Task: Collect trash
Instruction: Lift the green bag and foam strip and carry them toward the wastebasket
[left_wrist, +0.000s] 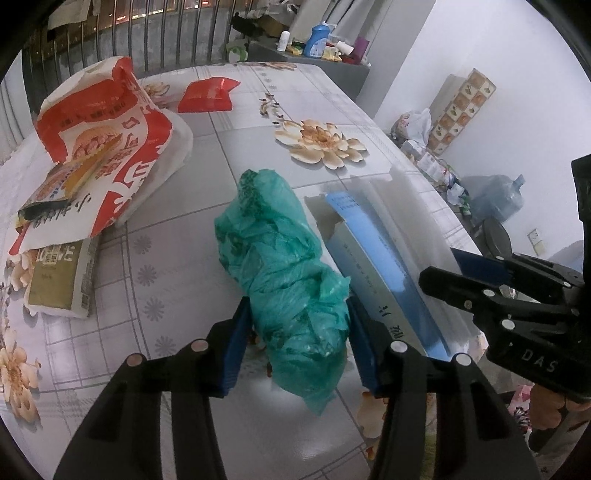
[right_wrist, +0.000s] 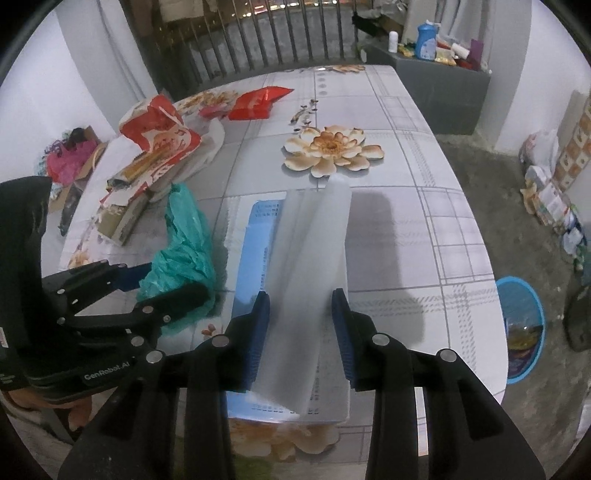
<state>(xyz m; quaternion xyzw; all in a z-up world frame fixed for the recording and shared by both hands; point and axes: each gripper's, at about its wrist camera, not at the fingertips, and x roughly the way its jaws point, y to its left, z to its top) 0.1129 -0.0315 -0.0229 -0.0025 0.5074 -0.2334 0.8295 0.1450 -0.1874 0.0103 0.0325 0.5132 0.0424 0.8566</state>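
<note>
1. Trash on the table (right_wrist: 424, 229): green plastic bag (left_wrist: 284, 273) lies crumpled near the front edge; just beside it, on its right, a blue-and-white carton (right_wrist: 255, 236) w/ a translucent white flap (right_wrist: 314, 266) standing up off it. Farther back: red-and-white food bag (left_wrist: 107, 147), tan packet (left_wrist: 59, 280) partly under it, red wrapper (left_wrist: 207, 96).
2. Left gripper (left_wrist: 295, 332): jaws half open, one on each side of the green bag's near end. Bag fills the gap, left pad looks to touch it, but firm squeeze – can't tell. Reads as not clamped yet.
3. Right gripper (right_wrist: 301, 332): jaws partly open around the white flap, daylight at the right pad, so not pinched.
4. Risk A: thin film bag. If left closes on loose folds only, it could slide out or unravel on the lift.
5. Risk B: the flap is floppy. A pinch on it alone prob lifts the flap, carton dangles or tears off.
6. Risk C: both grippers close together; left's inner finger is just beside the carton edge, so a sideways move could snag or shove it.
7. Risk D: both items near the table edge, blue basin (right_wrist: 524, 328) on the floor at the right – a nudge could drop them beside it, not in.
</note>
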